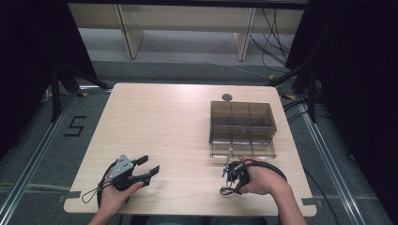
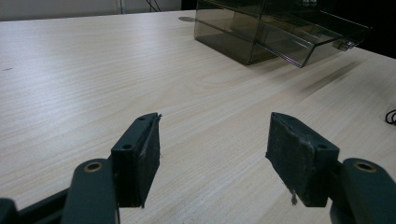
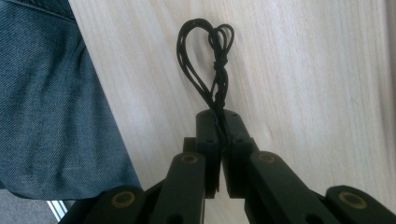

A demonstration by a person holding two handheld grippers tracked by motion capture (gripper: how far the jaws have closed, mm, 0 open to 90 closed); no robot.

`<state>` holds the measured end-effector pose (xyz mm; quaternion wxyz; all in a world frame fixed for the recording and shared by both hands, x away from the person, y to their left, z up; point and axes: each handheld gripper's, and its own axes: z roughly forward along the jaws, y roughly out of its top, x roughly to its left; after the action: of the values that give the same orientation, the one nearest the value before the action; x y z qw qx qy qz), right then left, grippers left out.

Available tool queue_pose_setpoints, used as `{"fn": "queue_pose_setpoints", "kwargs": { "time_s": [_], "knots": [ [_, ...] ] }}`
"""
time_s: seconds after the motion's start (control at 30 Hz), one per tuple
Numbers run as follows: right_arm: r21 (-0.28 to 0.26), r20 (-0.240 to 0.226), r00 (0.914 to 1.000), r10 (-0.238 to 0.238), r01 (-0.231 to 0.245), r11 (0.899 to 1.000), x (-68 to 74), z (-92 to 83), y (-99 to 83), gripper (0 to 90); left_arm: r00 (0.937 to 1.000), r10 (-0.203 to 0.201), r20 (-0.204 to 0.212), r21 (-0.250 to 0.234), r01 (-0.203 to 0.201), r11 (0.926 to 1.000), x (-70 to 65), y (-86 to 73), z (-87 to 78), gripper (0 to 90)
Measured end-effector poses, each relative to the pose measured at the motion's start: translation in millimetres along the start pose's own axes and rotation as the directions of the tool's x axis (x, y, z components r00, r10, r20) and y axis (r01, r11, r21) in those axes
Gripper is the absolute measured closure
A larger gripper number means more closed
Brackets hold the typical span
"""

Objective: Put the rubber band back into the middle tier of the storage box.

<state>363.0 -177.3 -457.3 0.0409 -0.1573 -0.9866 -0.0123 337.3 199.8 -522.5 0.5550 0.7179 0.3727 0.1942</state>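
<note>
Cord loops (image 3: 205, 60), black and bundled, are hanging pinched between the closed jaws of the right gripper (image 3: 219, 140) above the table's (image 1: 159, 122) near edge. Left gripper (image 2: 212, 154) is resting nearby, jaws standing wide, gripping nothing. Farther back, a smoky plastic drawer box (image 1: 242, 126) is sitting, its bottom drawer pulled out.

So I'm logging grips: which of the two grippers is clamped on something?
The right gripper: its jaws are shut on the looped black cord. The left gripper stands open over bare table.
</note>
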Motion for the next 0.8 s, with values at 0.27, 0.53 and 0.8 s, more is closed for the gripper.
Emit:
{"fn": "queue_pose_setpoints", "kwargs": {
  "time_s": [0.27,0.53,0.8],
  "knots": [
    [-0.007,-0.001,0.9997,0.026,-0.026,1.000,-1.2,-6.2,-6.5,87.6,1.0000,0.001,-0.001,0.001,-0.001,1.0000,-0.2,0.0,-0.1,34.3],
    [-0.009,0.001,0.9993,0.037,-0.037,0.999,-3.9,-10.6,-11.8,87.6,1.0000,-0.002,0.007,-0.007,0.002,1.0000,0.3,-0.3,0.8,34.4],
    [0.000,0.005,0.9990,0.044,-0.044,0.999,-5.1,-13.4,-12.7,87.6,1.0000,0.000,0.000,0.000,0.000,1.0000,0.0,0.0,0.0,34.3]
  ]
}}
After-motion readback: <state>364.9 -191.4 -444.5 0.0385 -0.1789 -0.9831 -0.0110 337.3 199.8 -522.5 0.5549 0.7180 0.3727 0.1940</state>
